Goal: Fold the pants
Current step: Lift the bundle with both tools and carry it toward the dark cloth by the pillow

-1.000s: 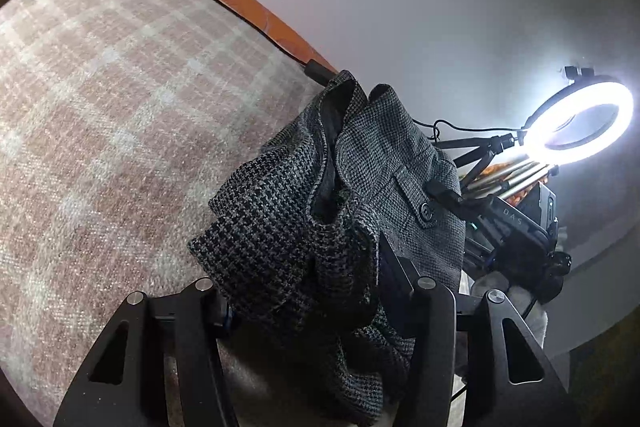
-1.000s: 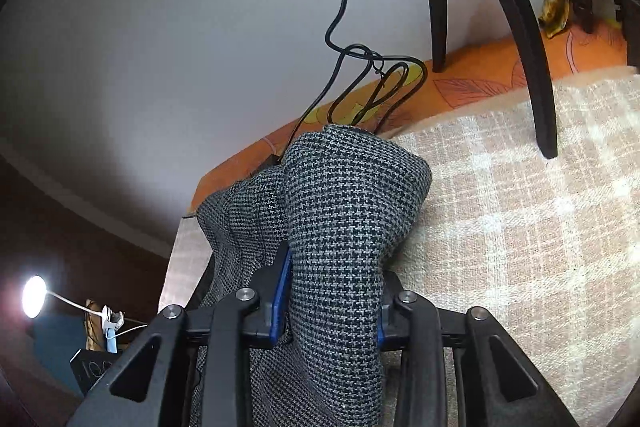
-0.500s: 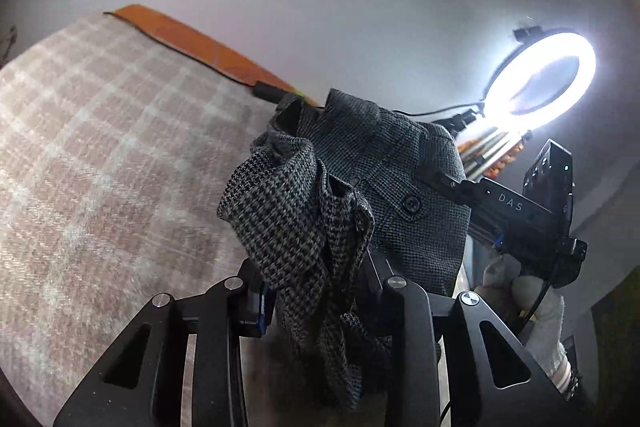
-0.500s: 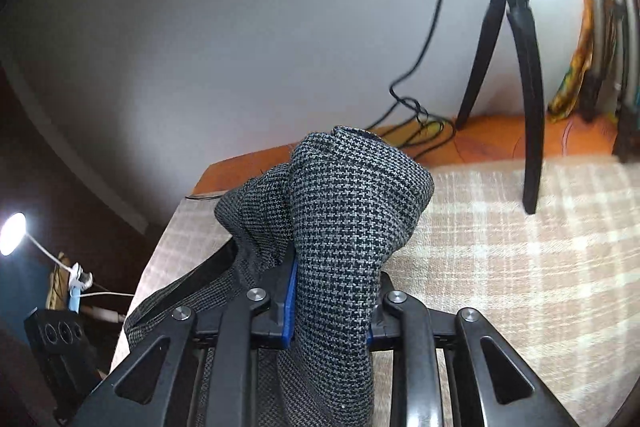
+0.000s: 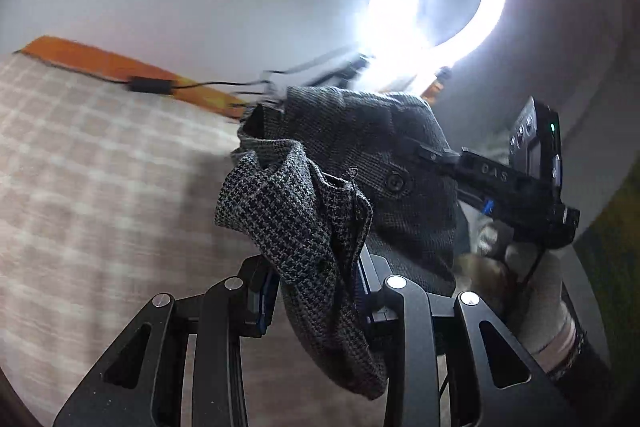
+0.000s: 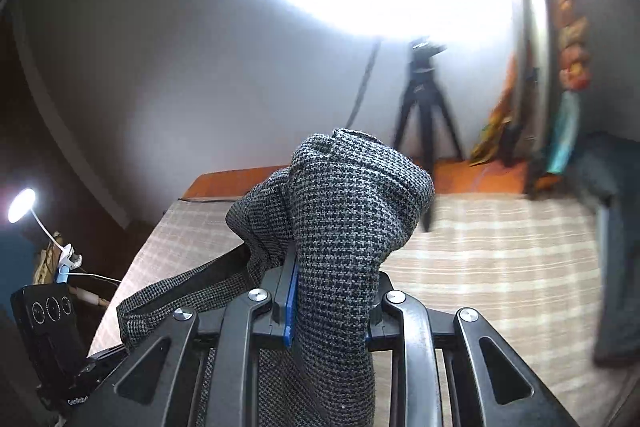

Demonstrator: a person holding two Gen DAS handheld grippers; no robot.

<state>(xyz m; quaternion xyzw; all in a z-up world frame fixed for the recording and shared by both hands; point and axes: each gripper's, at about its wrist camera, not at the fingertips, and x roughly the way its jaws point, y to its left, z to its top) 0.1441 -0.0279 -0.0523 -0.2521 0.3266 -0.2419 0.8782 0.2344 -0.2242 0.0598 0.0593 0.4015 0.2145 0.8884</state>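
Change since a second ago: both tools and the pants (image 5: 312, 211) now higher, ring light (image 5: 436, 7) looming closer. Left tool (image 5: 320, 291) clenched on bunched fabric; right tool (image 6: 332, 303) clenched likewise; pants held aloft above the plaid bed cover (image 5: 100, 167). Material: coarse grey houndstooth weave, thick, crumpled, one button. Risk: bunched grip slipping, or cloth snagging the ring light's tripod (image 6: 424, 107)

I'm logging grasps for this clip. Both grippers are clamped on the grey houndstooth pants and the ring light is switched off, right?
Not quite: the ring light is on, glaring white in both wrist views. Otherwise correct: the left gripper and right gripper are clamped on the pants.
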